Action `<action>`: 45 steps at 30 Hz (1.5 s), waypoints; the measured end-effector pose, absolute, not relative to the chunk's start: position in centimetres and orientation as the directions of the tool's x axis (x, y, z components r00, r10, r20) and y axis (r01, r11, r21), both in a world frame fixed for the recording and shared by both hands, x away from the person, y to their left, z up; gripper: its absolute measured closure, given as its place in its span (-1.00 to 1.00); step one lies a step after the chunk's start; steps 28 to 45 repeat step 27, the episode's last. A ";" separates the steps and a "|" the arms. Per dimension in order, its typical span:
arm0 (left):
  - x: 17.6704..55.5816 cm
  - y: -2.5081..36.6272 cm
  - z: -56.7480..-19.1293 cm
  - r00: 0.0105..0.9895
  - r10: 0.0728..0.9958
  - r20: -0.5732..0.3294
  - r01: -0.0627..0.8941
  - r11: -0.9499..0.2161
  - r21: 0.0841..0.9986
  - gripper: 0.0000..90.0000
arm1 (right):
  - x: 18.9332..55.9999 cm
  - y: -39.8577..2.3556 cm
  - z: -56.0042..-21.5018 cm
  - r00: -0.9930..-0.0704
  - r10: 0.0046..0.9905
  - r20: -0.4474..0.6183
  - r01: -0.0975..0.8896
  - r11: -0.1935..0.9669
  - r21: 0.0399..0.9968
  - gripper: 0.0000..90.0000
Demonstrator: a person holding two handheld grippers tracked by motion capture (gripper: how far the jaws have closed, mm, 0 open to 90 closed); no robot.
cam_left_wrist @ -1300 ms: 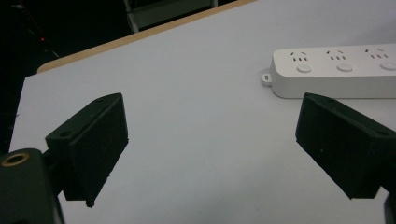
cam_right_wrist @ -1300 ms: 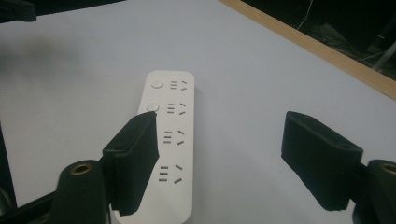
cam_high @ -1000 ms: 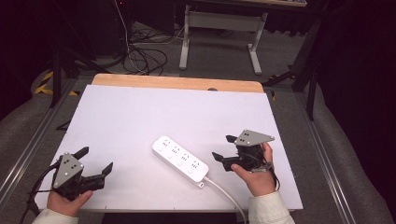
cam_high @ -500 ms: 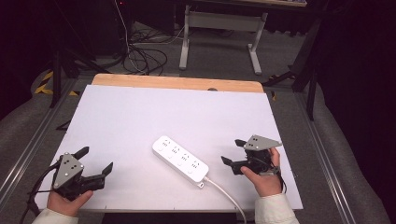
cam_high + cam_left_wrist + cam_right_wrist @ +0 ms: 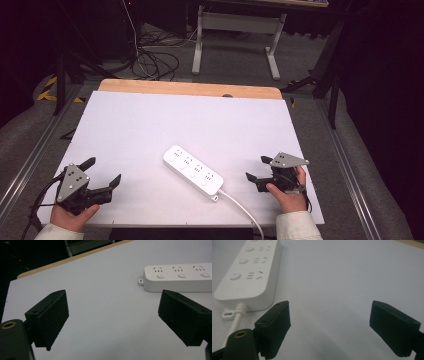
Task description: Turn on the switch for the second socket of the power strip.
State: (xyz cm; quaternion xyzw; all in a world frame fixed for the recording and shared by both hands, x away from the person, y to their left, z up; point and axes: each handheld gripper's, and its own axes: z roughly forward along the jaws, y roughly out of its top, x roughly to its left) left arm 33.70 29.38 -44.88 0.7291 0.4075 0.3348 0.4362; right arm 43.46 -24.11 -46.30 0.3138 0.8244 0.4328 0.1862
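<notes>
**Both grippers spread and empty beside the power strip**

High view. A white power strip (image 5: 193, 171) lies flat on the white table (image 5: 150, 125), set diagonally near the middle of the front half. Its four socket groups face up, each with a round button beside it. Its white cable (image 5: 242, 211) leaves the near right end and runs off the front edge of the table. The left gripper (image 5: 103, 175) rests at the front left corner, held by the left hand (image 5: 70, 216); its jaws are spread with nothing between them, well apart from the strip. The right gripper (image 5: 256, 171) sits low over the table near the front right edge, held by the right hand (image 5: 287, 195). Its jaws have just been opening, stand spread and hold nothing. It is near the cable end of the strip, not touching it.

Left gripper view. The two black jaws stand wide apart over bare table. The power strip (image 5: 178, 277) lies beyond the right-hand jaw, clear of it; three socket groups with buttons and a small mounting tab at its end are visible.

Right gripper view. The jaws are spread over bare table. The power strip (image 5: 250, 275) lies just beyond the left-hand jaw, its cable (image 5: 235, 317) exiting beside that jaw. No container is on the table.
</notes>
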 end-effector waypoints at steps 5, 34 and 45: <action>33.7 29.4 -44.9 0.442 0.887 0.131 0.304 -0.286 0.909 -0.78 | 43.2 -25.0 -47.5 -0.714 0.700 -0.030 0.387 0.429 0.816 -0.62; 33.5 30.3 -45.6 0.467 0.875 0.125 0.327 -0.302 0.895 -0.79 | 42.1 -25.8 -48.5 -0.662 0.746 -0.069 0.408 0.437 0.802 -0.58; 33.5 30.3 -45.6 0.467 0.875 0.125 0.327 -0.302 0.895 -0.79 | 42.1 -25.8 -48.5 -0.662 0.746 -0.069 0.408 0.437 0.802 -0.58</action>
